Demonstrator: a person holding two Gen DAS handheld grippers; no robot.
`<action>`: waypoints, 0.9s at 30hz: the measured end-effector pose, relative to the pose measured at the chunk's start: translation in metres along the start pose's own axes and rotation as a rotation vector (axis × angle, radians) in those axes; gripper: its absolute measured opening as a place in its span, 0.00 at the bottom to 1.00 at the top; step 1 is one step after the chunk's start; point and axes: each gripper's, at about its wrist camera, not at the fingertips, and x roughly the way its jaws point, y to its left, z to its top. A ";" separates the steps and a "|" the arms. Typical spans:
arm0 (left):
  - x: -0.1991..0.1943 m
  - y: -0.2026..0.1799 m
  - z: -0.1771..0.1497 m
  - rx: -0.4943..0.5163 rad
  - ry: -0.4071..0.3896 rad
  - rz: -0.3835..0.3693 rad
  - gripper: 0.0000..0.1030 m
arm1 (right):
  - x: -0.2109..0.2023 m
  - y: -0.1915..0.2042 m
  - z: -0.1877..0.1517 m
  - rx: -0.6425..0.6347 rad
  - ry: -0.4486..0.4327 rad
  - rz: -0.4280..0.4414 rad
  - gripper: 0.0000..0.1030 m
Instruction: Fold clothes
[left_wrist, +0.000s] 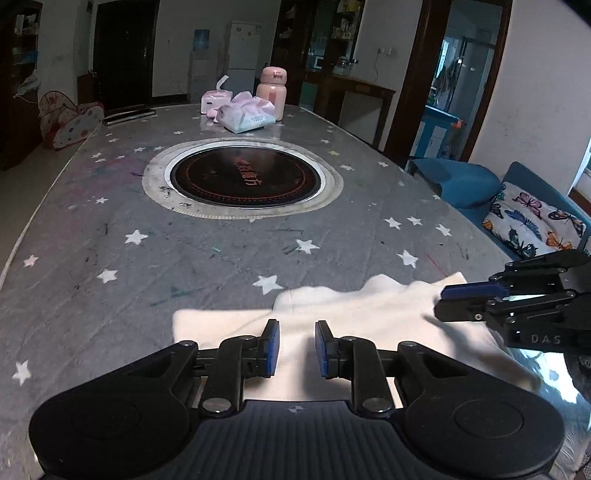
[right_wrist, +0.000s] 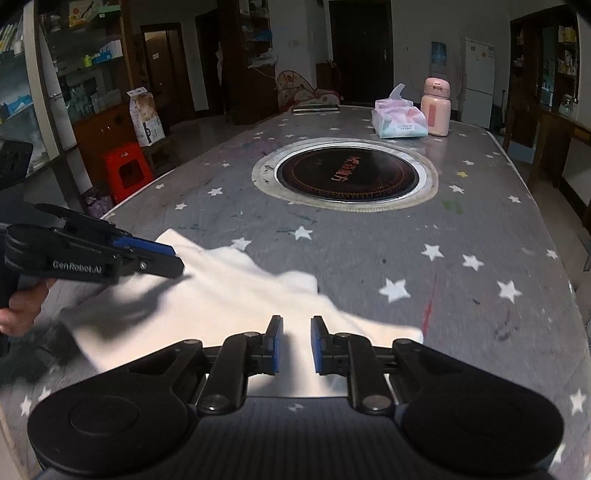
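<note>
White garment (left_wrist: 332, 317) beneath both grippers' parted fingers (right_wrist: 275, 343)

left gripper (left_wrist: 295, 345) hovering low with jaws parted, right gripper (right_wrist: 294, 343) hovering beside it with jaws parted, both pointing forward, holding nothing

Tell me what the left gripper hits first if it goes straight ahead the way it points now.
Most likely the white garment right in front of the open left gripper. If it passes above the cloth, the next thing in line is the round cooktop set in the table; height is unclear.
</note>
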 end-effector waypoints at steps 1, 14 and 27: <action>0.004 0.000 0.002 0.000 0.001 -0.003 0.22 | 0.005 0.000 0.002 -0.002 0.003 -0.001 0.15; 0.006 0.002 -0.001 -0.015 -0.008 0.009 0.30 | 0.019 0.009 0.003 -0.015 -0.009 -0.035 0.15; 0.008 -0.018 -0.018 0.045 -0.006 0.038 0.29 | -0.016 0.090 -0.029 -0.243 -0.017 0.096 0.17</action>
